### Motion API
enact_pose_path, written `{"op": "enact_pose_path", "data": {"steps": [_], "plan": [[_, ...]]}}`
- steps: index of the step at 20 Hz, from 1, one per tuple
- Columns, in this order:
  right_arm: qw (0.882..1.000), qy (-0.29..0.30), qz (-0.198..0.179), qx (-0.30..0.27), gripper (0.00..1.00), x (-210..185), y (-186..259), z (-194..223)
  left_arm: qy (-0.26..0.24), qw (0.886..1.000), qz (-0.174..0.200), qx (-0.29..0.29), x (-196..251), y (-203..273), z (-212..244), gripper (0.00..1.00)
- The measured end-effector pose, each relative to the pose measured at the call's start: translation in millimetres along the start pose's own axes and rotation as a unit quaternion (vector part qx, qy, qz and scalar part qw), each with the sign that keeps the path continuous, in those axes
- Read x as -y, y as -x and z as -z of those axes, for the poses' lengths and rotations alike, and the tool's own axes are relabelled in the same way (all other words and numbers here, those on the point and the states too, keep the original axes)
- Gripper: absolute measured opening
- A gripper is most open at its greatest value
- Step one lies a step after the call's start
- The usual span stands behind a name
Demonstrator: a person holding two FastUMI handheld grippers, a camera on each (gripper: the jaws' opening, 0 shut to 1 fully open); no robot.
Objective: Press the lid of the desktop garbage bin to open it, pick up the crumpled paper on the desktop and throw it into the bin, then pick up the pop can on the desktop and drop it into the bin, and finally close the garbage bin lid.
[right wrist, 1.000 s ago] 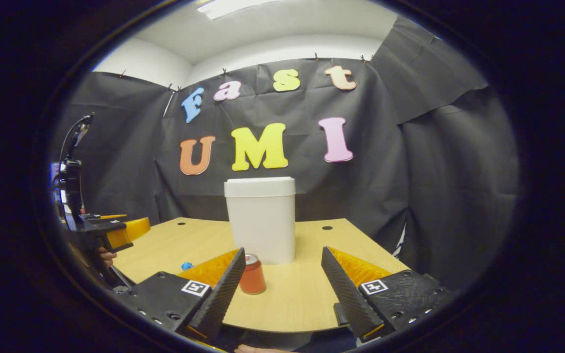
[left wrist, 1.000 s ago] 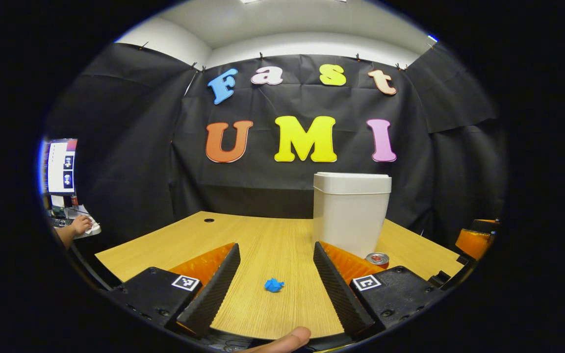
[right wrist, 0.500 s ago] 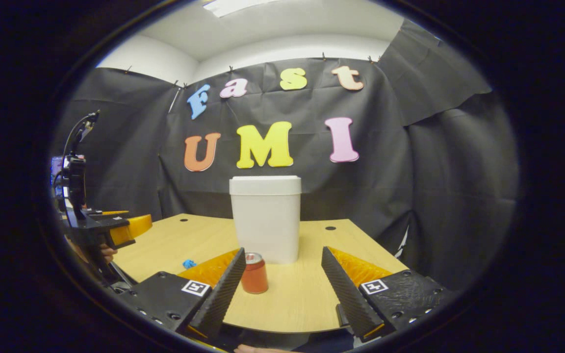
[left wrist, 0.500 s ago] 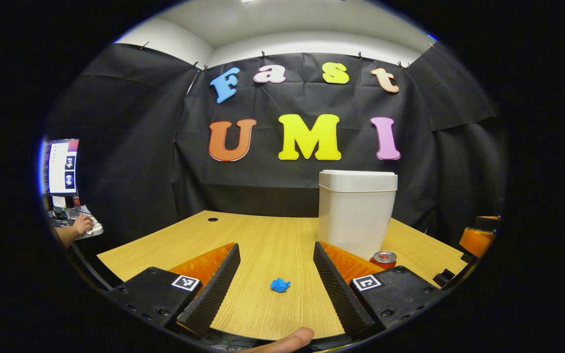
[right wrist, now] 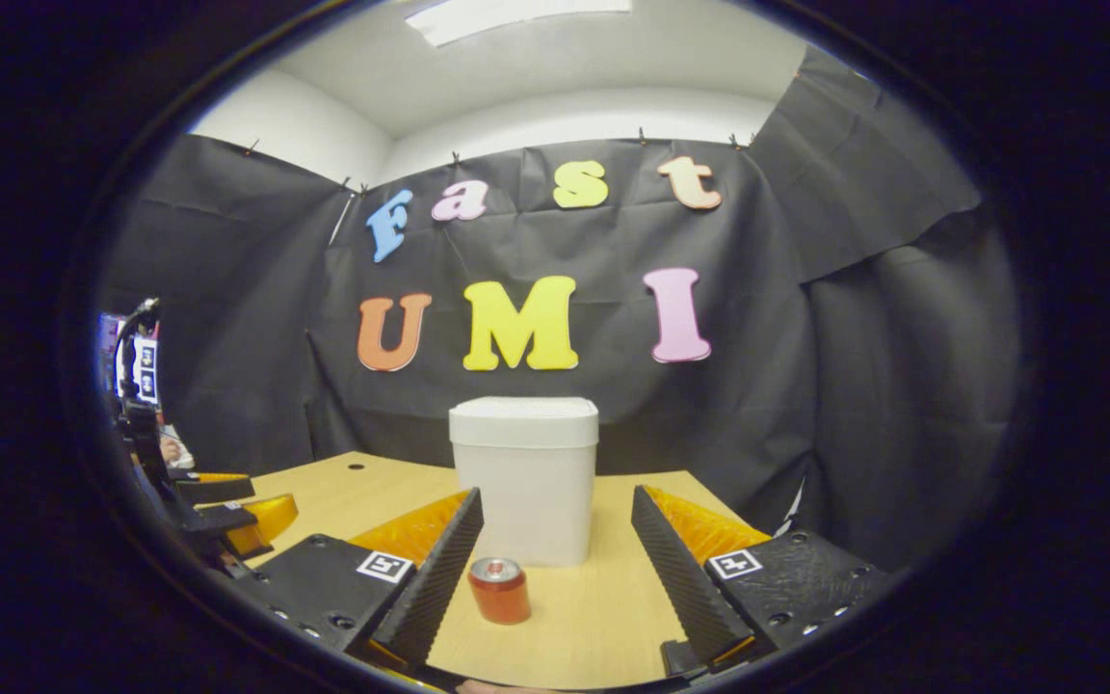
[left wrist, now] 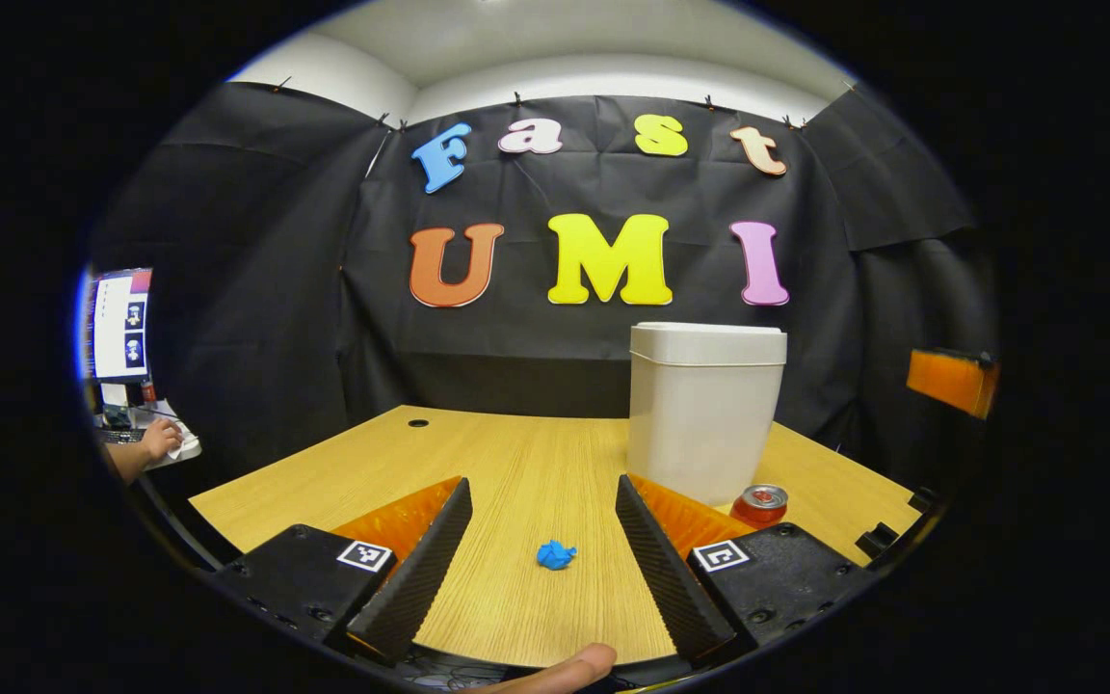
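1. Since a second ago the right gripper [right wrist: 555,569] has risen: in the right gripper view the garbage bin [right wrist: 524,482] sits lower and the pop can [right wrist: 500,590] is seen more from above. The left gripper [left wrist: 541,554] has barely shifted.
2. Both grippers are spread wide and hold nothing.
3. Step in hand, as I judge it: press the lid [right wrist: 523,421]. Come down flat onto its top, push straight, and let it spring.
4. The bin is closed; its contents are hidden.
5. Crumpled paper [left wrist: 555,554] lies on the desk [left wrist: 516,463] in front of the bin, to its left; the can stands just before the bin.
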State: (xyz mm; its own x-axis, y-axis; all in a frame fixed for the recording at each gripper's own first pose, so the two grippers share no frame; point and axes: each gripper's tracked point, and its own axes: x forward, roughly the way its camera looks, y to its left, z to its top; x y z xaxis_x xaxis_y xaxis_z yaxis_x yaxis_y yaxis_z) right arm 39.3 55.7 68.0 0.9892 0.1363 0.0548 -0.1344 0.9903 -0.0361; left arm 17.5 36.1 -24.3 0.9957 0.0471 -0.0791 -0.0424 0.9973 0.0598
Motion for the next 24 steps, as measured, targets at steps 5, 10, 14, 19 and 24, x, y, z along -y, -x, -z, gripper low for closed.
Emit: {"op": "enact_pose_path", "data": {"steps": [5, 10, 14, 19, 24], "plan": [[1.0, -0.004, 0.003, 0.001, 0.8, -12.9, -61.6, -29.6, 0.003, 1.0, -0.006, -0.006, -8.9, 1.4, 0.8, 0.98], [0.999, -0.017, -0.018, 0.021, 0.19, -26.6, -138.9, -61.1, 0.009, 1.0, 0.0, 0.006, -10.7, 5.2, -7.6, 0.97], [0.998, -0.058, -0.002, -0.016, 0.01, -20.7, -186.0, -63.4, 0.013, 1.0, -0.004, 0.011, -21.5, 3.6, -10.9, 0.97], [0.986, -0.131, 0.001, -0.105, 0.0, -17.1, -240.4, -46.9, 0.023, 1.0, -0.011, 0.004, -36.3, 1.2, -9.4, 0.97], [0.988, -0.066, 0.025, -0.14, 0.0, -12.8, -259.8, -38.1, 0.027, 0.999, -0.016, -0.007, -45.7, -2.6, -4.5, 0.97]]}}
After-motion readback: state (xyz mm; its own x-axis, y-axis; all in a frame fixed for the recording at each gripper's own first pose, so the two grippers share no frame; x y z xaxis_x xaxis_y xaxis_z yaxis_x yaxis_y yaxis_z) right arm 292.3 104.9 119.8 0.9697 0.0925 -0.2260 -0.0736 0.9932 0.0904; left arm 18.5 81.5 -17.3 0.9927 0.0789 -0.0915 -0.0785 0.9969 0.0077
